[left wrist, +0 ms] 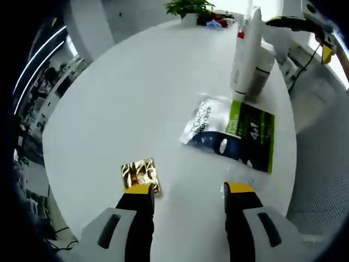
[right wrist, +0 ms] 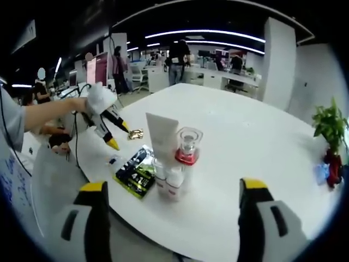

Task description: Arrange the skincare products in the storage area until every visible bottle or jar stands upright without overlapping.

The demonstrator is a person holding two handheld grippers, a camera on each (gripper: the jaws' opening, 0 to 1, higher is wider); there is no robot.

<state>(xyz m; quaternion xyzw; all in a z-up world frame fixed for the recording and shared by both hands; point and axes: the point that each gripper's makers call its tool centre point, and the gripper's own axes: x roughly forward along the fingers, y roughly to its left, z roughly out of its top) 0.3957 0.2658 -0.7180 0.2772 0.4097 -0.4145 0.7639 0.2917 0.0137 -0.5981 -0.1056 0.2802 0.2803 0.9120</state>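
White tabletop (left wrist: 136,98): green "4in1" sachet (left wrist: 232,134) flat beside the upright tube (left wrist: 245,54); my left hand-held gripper (left wrist: 188,192) and right hand-held gripper (right wrist: 174,188) both gape, empty.

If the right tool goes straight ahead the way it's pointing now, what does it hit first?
Most likely the white tube and clear bottle with the red collar, standing together on the table, centred ahead of the right tool; depth is unclear.

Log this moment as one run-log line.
left gripper: open, above table | right gripper: open | tube, bottle: upright | green sachet, gold sachet: flat
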